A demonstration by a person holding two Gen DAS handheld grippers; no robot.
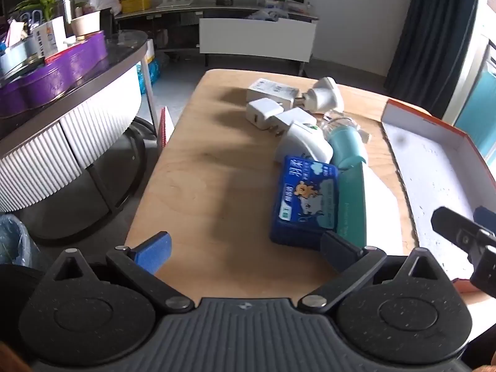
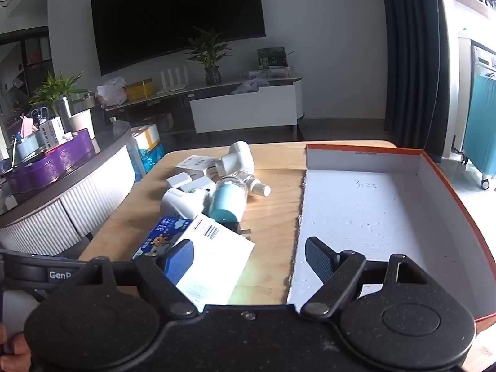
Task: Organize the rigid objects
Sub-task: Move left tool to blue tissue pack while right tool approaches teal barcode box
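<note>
A pile of small rigid things lies on the wooden table [image 1: 198, 186]: a blue tissue pack [image 1: 305, 198], a teal box [image 1: 352, 207], a white plug adapter [image 1: 305, 144] and white chargers [image 1: 265, 111]. My left gripper [image 1: 245, 251] hovers open over bare wood, its right pad close to the blue pack's near corner, nothing between the pads. My right gripper [image 2: 251, 260] is open above a white barcoded box [image 2: 217, 257] and the edge of the orange-rimmed tray [image 2: 446, 186]. The blue pack [image 2: 158, 241] and a teal-capped bottle [image 2: 226, 204] lie beyond it.
The tray [image 1: 465, 142] with a white foam floor holds nothing visible and fills the table's right side. A round side table with a purple tin [image 1: 62, 71] stands to the left, a TV bench [image 2: 245, 111] behind. The left tool's body [image 2: 59, 274] shows in the right wrist view.
</note>
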